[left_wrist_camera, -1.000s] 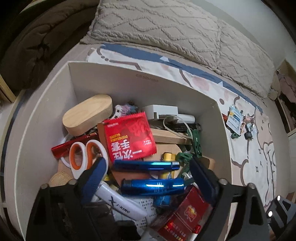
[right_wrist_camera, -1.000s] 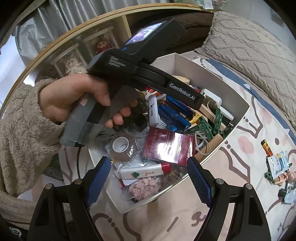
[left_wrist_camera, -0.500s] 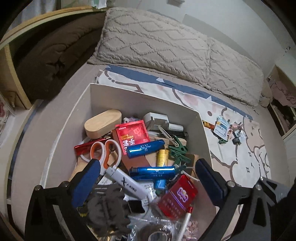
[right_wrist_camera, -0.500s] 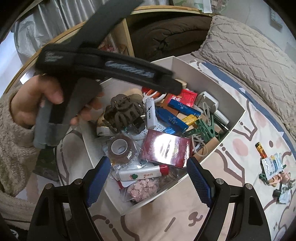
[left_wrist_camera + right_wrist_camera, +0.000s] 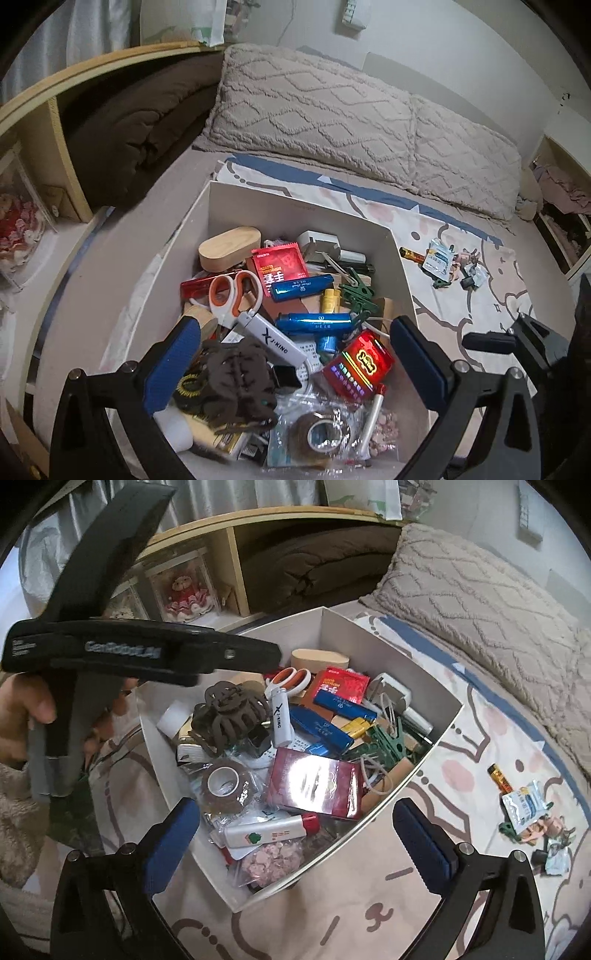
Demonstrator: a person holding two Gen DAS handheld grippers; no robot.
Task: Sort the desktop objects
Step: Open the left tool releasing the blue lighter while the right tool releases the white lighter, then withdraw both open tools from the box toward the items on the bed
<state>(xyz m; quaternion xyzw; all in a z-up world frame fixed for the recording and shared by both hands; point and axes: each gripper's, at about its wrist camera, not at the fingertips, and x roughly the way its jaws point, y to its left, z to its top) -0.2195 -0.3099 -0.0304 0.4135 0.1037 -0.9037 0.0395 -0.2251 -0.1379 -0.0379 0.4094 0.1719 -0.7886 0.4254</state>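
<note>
Brown claw clip (image 5: 240, 384) atop crowded white box (image 5: 295, 210). Left gripper (image 5: 295, 363) wide, empty; right gripper (image 5: 297, 840) jaws opening, empty. Best lifted singly, topmost first.

Both wrist views look steeply down, close over the shared white box (image 5: 303, 218) (image 5: 384, 653); pillows (image 5: 314, 110) at 12 o'clock

From my feed: matt white cardboard box (image 5: 295, 218), glossy blue metallic tubes (image 5: 301, 287), smooth wooden case (image 5: 229, 248), knobbly knitted pillows (image 5: 314, 110).
</note>
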